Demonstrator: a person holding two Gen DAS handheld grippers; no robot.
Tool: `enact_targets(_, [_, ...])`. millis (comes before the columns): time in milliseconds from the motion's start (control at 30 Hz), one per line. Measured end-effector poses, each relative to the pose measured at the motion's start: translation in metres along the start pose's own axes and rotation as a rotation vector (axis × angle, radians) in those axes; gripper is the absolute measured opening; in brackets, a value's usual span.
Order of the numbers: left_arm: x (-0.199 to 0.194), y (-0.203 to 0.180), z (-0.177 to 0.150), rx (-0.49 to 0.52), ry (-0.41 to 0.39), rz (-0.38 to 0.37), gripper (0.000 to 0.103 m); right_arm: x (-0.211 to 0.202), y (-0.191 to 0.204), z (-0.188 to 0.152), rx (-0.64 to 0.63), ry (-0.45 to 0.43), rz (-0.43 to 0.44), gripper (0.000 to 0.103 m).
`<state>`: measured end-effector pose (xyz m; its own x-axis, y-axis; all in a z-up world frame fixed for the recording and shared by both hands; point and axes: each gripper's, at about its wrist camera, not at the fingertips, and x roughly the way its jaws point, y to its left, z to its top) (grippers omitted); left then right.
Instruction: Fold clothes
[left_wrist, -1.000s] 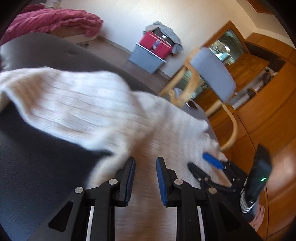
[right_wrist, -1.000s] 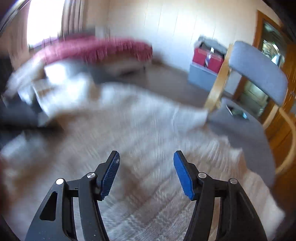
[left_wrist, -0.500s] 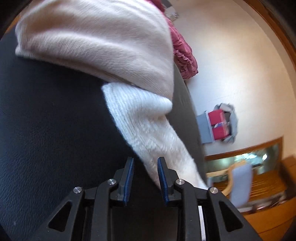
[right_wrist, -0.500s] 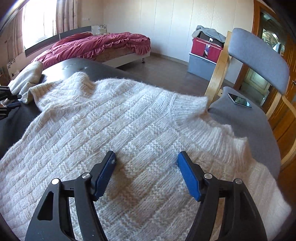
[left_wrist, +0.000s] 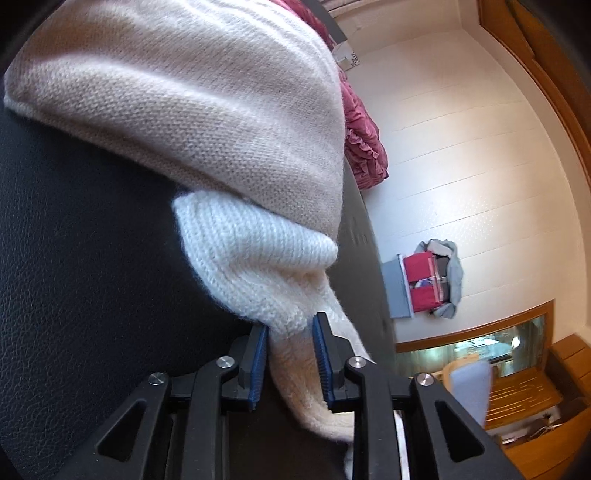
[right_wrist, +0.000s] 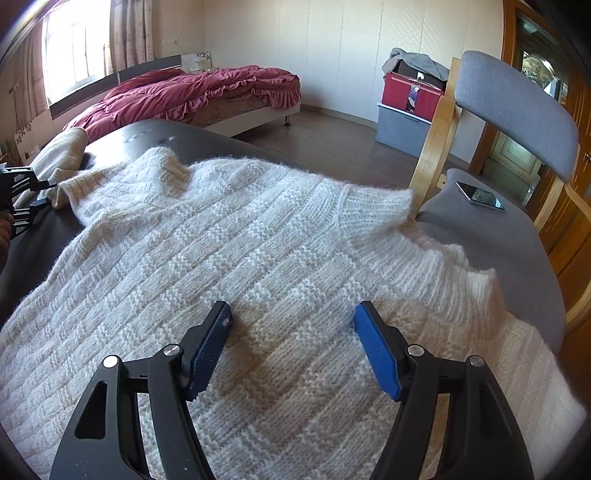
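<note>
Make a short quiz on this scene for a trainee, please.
1. True or false: a phone lies on the chair seat.
2. The right gripper is: A) open above the sweater; B) shut on a sleeve; C) holding a book.
3. Which colour is the bedcover?
Key: 1 true; 2 A; 3 red.

No readable text or labels anywhere

right gripper (right_wrist: 291, 321) | fingers spread, over white sweater (right_wrist: 258, 251) | phone (right_wrist: 480, 195) on chair seat (right_wrist: 498, 236)
</note>
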<state>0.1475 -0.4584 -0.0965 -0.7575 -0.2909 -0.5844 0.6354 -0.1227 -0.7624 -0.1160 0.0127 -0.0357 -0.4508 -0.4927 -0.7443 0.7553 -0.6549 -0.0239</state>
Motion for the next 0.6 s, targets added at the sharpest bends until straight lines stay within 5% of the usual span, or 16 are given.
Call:
enact_targets(200, [-0.001,-0.016,0.003,0.101,-0.025,0.018,0.008,-0.009,-0.031,-0.002,0.165,-0.042,0.009,0.073])
enact_targets(400, [-0.038,-0.053,0.020,0.161,-0.126,-0.099,0.007,-0.014,-0.074,-0.012,0.404,-0.098,0.130,0.073])
enact_targets(600, [-0.064,-0.090,0.037,0.258,-0.173,-0.155,0.005,-0.016,-0.074,-0.011,0.415,-0.103,0.136,0.073])
